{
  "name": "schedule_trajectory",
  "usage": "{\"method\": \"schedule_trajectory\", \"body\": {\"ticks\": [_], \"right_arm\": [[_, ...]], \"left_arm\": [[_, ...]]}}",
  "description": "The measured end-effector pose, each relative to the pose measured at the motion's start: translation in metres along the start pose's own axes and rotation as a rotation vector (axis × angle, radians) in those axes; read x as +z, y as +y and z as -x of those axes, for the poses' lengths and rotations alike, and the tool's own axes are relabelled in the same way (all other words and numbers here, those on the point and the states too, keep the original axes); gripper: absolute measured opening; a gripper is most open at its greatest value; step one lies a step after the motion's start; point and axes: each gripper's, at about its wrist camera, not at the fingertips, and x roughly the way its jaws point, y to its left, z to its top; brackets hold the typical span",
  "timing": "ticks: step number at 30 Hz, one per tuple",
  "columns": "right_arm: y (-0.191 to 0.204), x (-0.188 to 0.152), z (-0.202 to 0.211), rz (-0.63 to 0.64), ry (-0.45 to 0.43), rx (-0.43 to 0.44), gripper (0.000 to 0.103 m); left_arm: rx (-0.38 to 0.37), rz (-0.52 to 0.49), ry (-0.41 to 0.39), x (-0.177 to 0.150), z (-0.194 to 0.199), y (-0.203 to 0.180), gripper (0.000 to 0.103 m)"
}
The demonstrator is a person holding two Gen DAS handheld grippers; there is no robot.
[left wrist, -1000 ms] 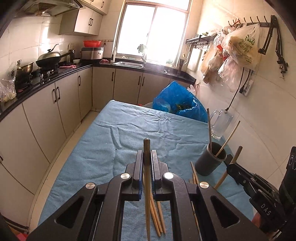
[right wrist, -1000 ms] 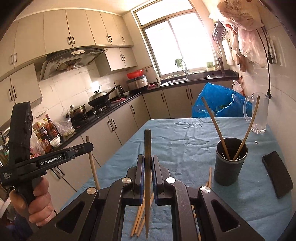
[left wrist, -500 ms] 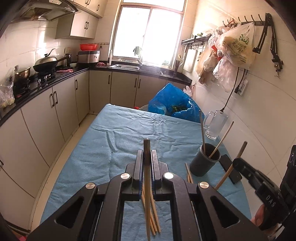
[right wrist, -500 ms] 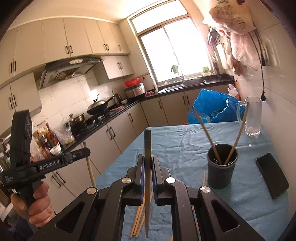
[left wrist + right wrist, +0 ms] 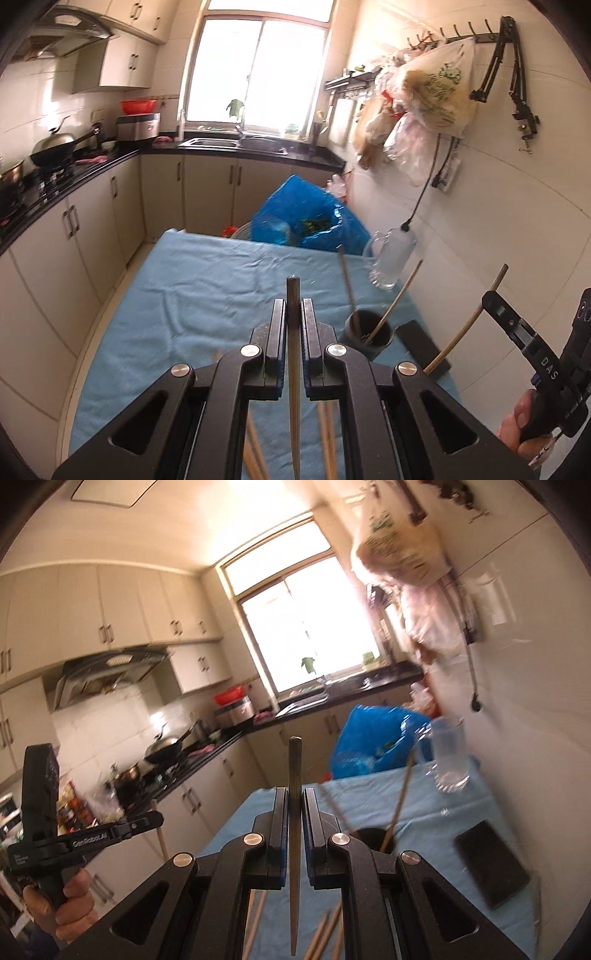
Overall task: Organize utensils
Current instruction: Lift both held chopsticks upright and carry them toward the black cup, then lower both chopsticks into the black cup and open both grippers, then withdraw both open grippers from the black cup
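Chopstick (image 5: pixel 293 354) in your left gripper (image 5: pixel 293 314): the jaws are closed on it, with only its thickness between the pads. Its blunt end stands above the jaw tips, and the thin end runs down under the gripper body. Ahead of the jaws and to their right, the dark holder cup (image 5: pixel 367 334) stands on the blue cloth (image 5: pixel 192 295) with two chopsticks leaning in it. Loose chopsticks (image 5: pixel 327 439) lie on the cloth under the jaws. Farther right of the jaws you see your right gripper (image 5: pixel 491 299), which pinches a tilted chopstick, and just beyond the cup a black flat object (image 5: pixel 423 347).

In the right wrist view, your right gripper (image 5: pixel 294 801) is also closed tight on one chopstick (image 5: pixel 294 849), which stands nearly upright between the pads. The cup (image 5: pixel 373 836) is just right of the jaws, partly hidden behind them. Loose chopsticks (image 5: pixel 325 934) lie below the jaws. Far left of the jaws, your left gripper (image 5: pixel 157 818) holds its own chopstick. The picture is blurred.
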Motion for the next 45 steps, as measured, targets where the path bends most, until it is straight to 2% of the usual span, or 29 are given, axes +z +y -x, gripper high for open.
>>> {"method": "schedule_trajectory", "body": {"ticks": [9,16,23,32,33,34,35,37,39,40,41,42,43,45], "right_arm": [[-0.030,0.047,-0.011,-0.042,-0.098,-0.082,0.008],[-0.050,0.065,-0.033,-0.040,-0.142,-0.143,0.008],[-0.074,0.049,-0.076,-0.053,-0.074,-0.173,0.008],[-0.086,0.027,-0.102,-0.063,0.044,-0.166,0.011],[-0.087,0.025,-0.104,-0.065,0.062,-0.164,0.014],[-0.088,0.023,-0.105,-0.068,0.070,-0.163,0.022],[-0.087,0.022,-0.104,-0.070,0.071,-0.165,0.026],[-0.087,0.021,-0.097,-0.080,0.062,-0.166,0.051],[-0.086,0.023,-0.087,-0.087,0.039,-0.165,0.064],[-0.085,0.024,-0.082,-0.085,0.029,-0.176,0.074],[-0.085,0.024,-0.079,-0.084,0.024,-0.184,0.080],[-0.085,0.024,-0.071,-0.083,0.012,-0.199,0.090],[-0.084,0.024,-0.064,-0.084,0.000,-0.210,0.097],[-0.085,0.021,-0.049,-0.089,-0.026,-0.250,0.103]], "left_arm": [[-0.080,-0.023,-0.043,0.063,-0.036,-0.047,0.007],[-0.108,-0.007,-0.109,0.095,-0.072,-0.075,0.007],[-0.082,-0.002,-0.120,0.088,-0.122,-0.083,0.007],[-0.067,0.003,-0.017,0.065,-0.159,-0.074,0.007],[-0.065,0.001,-0.012,0.063,-0.159,-0.074,0.007],[-0.064,0.003,-0.007,0.061,-0.159,-0.073,0.008],[-0.068,0.011,0.002,0.060,-0.158,-0.071,0.012],[-0.078,0.027,0.005,0.058,-0.155,-0.067,0.028],[-0.064,0.040,-0.025,0.055,-0.144,-0.061,0.050],[-0.056,0.042,-0.034,0.055,-0.139,-0.059,0.055],[-0.051,0.046,-0.042,0.053,-0.133,-0.055,0.063],[-0.047,0.053,-0.050,0.051,-0.125,-0.049,0.073],[-0.042,0.061,-0.055,0.050,-0.121,-0.044,0.077],[-0.006,0.086,-0.070,0.042,-0.105,-0.027,0.090]]}}
